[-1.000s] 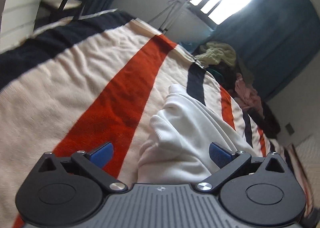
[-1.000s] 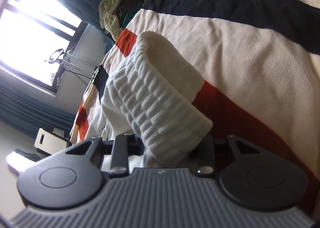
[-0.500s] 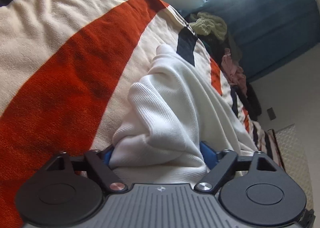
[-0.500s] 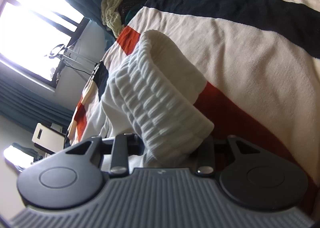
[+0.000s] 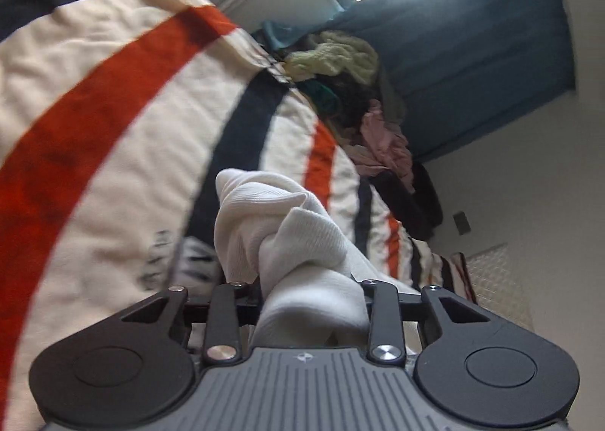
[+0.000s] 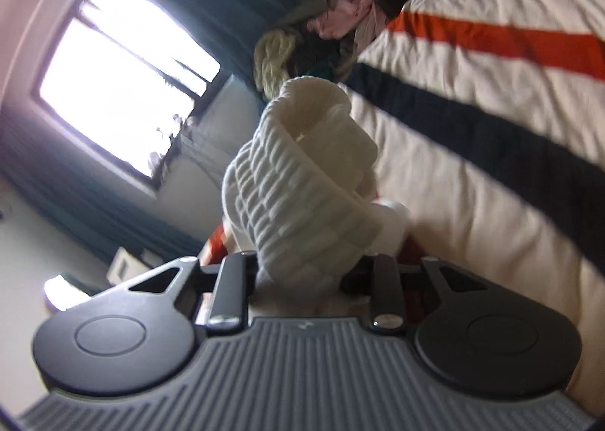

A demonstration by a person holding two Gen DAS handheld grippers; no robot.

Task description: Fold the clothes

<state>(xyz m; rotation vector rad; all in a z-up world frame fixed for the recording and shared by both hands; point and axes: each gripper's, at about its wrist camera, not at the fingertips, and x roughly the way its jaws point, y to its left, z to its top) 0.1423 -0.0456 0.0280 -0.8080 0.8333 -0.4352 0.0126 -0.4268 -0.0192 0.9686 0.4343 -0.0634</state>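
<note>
Two grippers share one white garment (image 5: 287, 238) above the striped bed (image 5: 94, 121): the left gripper (image 5: 310, 298), its jaws just closing, pinches a bunched edge between its fingers, while the right gripper (image 6: 306, 276) clamps the ribbed cuff (image 6: 298, 181), cloth stretching ahead of both.

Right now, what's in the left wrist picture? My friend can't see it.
The left gripper has its jaws shut on a bunched white garment, held above a bed with a red, navy and cream striped blanket. A pile of clothes sits by blue curtains.
</note>
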